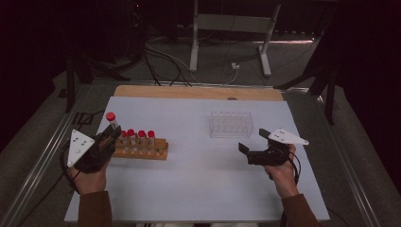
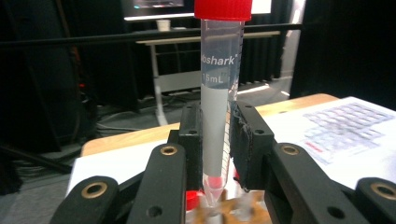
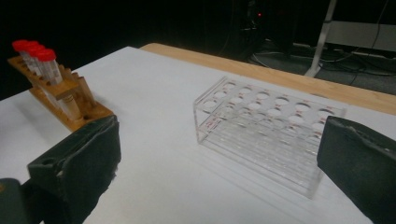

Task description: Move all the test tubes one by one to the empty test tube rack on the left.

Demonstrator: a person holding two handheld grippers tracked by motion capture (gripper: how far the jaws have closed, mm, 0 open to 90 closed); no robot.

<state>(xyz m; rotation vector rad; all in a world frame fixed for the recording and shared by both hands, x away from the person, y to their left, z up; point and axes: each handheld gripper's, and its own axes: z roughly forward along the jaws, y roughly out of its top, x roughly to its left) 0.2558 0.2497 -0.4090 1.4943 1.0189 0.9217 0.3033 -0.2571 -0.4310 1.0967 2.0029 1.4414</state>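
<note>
Our left gripper [image 2: 217, 154] clamps a clear red-capped plastic tube [image 2: 219, 93].
It stands upright between the pads, above the wooden rack [image 1: 142, 152]; our right gripper [image 3: 219, 163] gapes empty near the clear acrylic rack [image 3: 266, 135].

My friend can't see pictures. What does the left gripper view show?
The left gripper is shut on a clear tube with a red cap, holding it upright just above a wooden rack. Behind it lie a white table and a dark room.
</note>
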